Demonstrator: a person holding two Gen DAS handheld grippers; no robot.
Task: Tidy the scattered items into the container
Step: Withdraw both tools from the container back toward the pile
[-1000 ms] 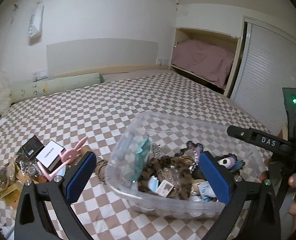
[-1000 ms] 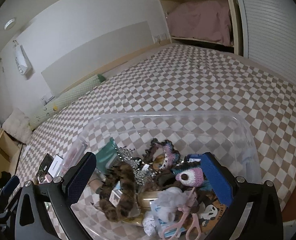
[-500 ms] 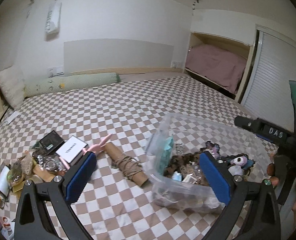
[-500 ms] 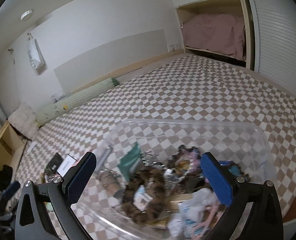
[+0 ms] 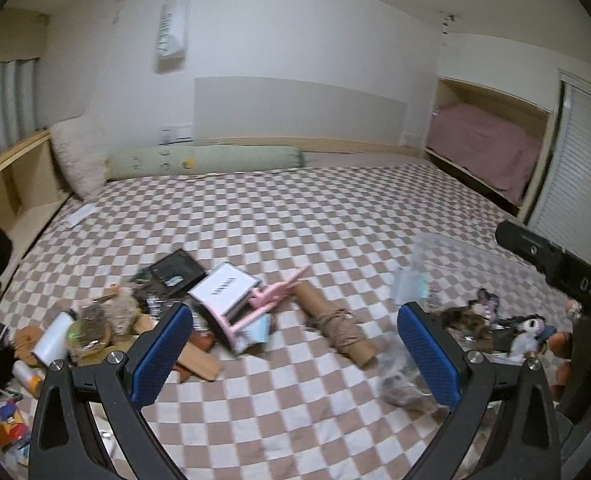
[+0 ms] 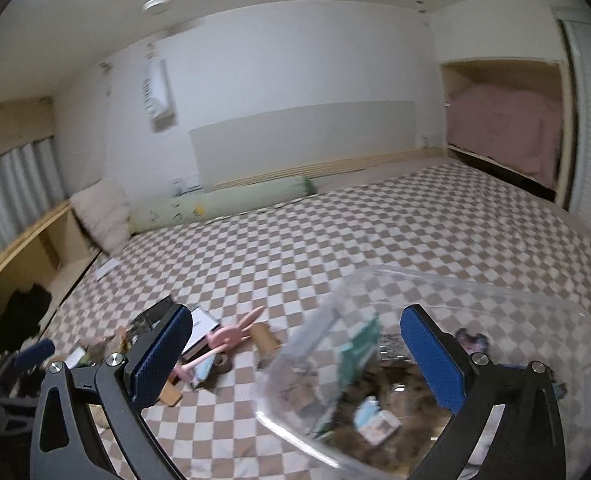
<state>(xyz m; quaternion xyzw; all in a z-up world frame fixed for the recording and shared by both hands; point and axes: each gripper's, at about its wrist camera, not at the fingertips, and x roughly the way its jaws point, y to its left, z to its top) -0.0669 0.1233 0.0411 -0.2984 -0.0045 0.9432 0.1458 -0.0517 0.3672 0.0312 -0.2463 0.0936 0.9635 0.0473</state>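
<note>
Left wrist view shows my checkered bed cover [image 5: 295, 240], soft woven cloth in brown and white squares, filling most of the picture. A second ago I looked straight down into the clear plastic container [image 5: 447, 264]; now I have swung away to the left, so it sits at the cover's right edge, thin-walled, glossy and already heaped with bits. That turn brings the scattered pile [image 5: 107, 320] near the left edge into reach, so I judge one drop is done and the next pick begins.

My left gripper [image 5: 295, 344] hangs with its blue ribbed pads wide apart, holding nothing. My right gripper [image 6: 295, 348] is equally spread and empty, above the container's near wall [image 6: 315, 360].

Between the pile and the container lies a cardboard tube [image 5: 335, 324], a matte cylinder wound with rough twine. Touching its far end is a pink bunny-eared toy [image 5: 263, 300], smooth and slender, resting on a flat white box [image 5: 223, 288].
</note>
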